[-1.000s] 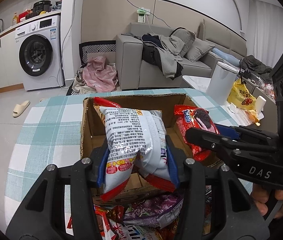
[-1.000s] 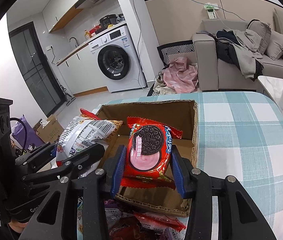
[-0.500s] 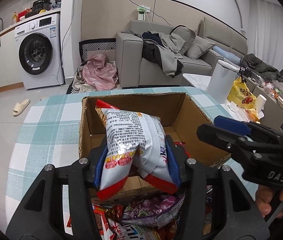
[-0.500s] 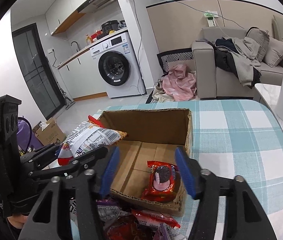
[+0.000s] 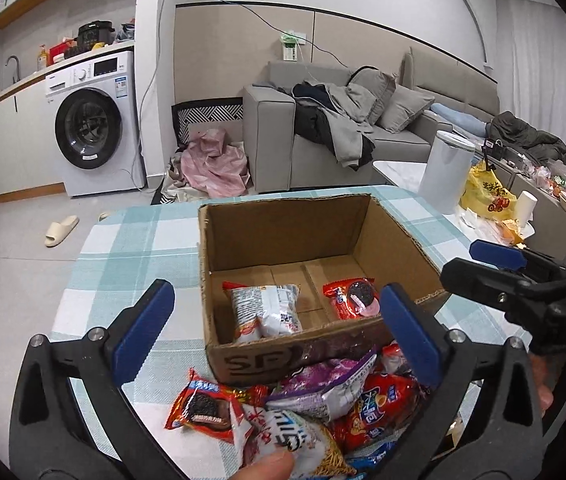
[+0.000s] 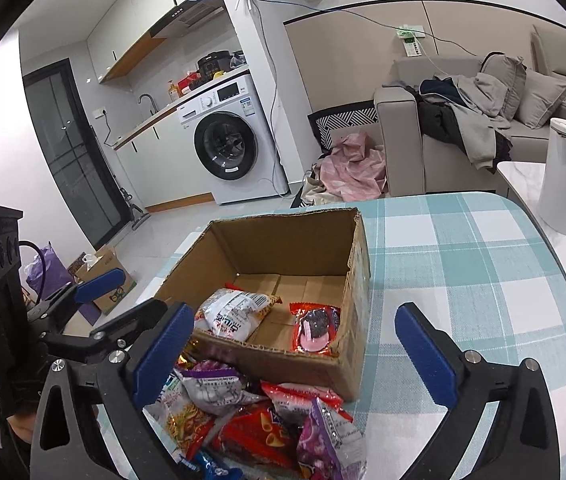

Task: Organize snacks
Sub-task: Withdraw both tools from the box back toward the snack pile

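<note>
Both sets of fingers stand spread wide with nothing between them, and both have just been opening. On the left gripper (image 5: 275,328) the blue pads (image 5: 141,332) frame the near end of the cardboard box (image 5: 283,354); on the right gripper (image 6: 295,350) the blue pads (image 6: 423,354) straddle the box's near right corner.

Inside the box lie two released snacks. A white noodle-style packet (image 5: 265,314) with red ends rests on the box floor towards the left, and a red cookie packet (image 5: 353,302) showing a dark sandwich cookie lies just beside it on the right. They sit close together but apart, both near the front wall. From the right wrist view the same two are visible, the white packet (image 6: 235,314) left and the red cookie packet (image 6: 317,328) right.

In front of the box, on the tabletop (image 6: 463,260) covered in a teal and white check cloth, sits a loose heap of more snacks touching the box's front wall: another red cookie packet (image 5: 203,408), a purple packet (image 5: 323,386), a red chip bag (image 5: 379,412) and a white and orange packet (image 5: 303,448). A fingertip (image 5: 267,466) shows at the bottom edge of the left wrist view, touching that last packet.

Beyond the tabletop are a washing machine (image 5: 91,128), a grey sofa (image 5: 343,136) piled with clothes, and a white bin (image 5: 445,172).
</note>
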`<action>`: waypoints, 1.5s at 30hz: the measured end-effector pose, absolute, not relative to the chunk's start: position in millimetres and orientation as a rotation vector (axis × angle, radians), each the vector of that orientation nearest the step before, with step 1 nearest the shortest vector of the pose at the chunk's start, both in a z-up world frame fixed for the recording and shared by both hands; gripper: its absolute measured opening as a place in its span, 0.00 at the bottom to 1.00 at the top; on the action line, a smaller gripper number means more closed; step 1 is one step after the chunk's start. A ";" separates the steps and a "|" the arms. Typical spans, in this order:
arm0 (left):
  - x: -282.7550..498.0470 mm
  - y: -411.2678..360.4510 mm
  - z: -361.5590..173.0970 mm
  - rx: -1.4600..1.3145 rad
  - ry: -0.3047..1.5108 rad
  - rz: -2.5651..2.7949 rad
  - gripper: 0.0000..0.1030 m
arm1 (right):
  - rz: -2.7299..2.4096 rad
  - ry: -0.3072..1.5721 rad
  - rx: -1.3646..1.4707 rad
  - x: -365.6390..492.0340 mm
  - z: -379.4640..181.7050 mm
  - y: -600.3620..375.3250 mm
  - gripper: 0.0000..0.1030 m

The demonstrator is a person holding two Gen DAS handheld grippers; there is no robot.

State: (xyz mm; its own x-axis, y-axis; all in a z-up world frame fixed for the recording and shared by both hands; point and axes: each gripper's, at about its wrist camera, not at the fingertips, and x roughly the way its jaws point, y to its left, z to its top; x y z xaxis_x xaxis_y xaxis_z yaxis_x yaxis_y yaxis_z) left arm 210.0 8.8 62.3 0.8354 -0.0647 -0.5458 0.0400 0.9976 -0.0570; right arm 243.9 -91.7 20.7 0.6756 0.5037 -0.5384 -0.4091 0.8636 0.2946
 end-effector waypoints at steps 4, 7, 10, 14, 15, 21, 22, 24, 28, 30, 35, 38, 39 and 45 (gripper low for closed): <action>188.8 17.3 67.1 -0.056 0.572 -0.045 1.00 | 0.526 0.656 0.145 232.1 23.6 -92.6 1.00; 177.2 22.3 68.6 -0.061 0.578 -0.039 1.00 | 0.526 0.658 0.130 223.2 24.9 -91.0 1.00; 164.2 25.0 68.1 -0.057 0.584 -0.027 1.00 | 0.528 0.659 0.113 216.2 26.0 -88.9 1.00; 150.7 28.7 67.5 -0.073 0.595 -0.024 1.00 | 0.528 0.669 0.102 206.4 23.2 -87.8 1.00; 146.2 29.7 67.1 -0.074 0.596 -0.024 1.00 | 0.528 0.672 0.099 204.2 22.2 -87.6 1.00; 127.8 30.2 62.7 -0.062 0.603 -0.013 1.00 | 0.521 0.693 0.087 191.1 12.3 -89.8 1.00; 124.0 30.2 62.0 -0.060 0.603 -0.012 1.00 | 0.521 0.696 0.084 188.3 10.9 -90.4 1.00; 119.1 30.7 60.7 -0.059 0.607 -0.015 1.00 | 0.518 0.700 0.076 186.8 8.9 -91.1 1.00; 110.6 31.2 57.5 -0.060 0.616 -0.012 1.00 | 0.512 0.706 0.057 179.6 5.6 -92.4 1.00; 107.3 32.3 54.4 -0.069 0.627 -0.015 1.00 | 0.512 0.715 0.057 177.1 2.9 -93.6 1.00; 104.4 32.9 46.7 -0.083 0.654 -0.010 1.00 | 0.502 0.737 0.056 172.6 -4.5 -96.8 1.00; 104.3 31.5 41.3 -0.079 0.676 -0.016 1.00 | 0.500 0.751 0.051 169.7 -9.3 -98.4 1.00; 103.1 30.8 38.4 -0.075 0.684 -0.013 1.00 | 0.498 0.755 0.050 168.9 -10.8 -98.9 1.00; 99.3 26.1 32.2 -0.079 0.707 -0.023 1.00 | 0.482 0.788 0.046 166.1 -20.4 -102.1 1.00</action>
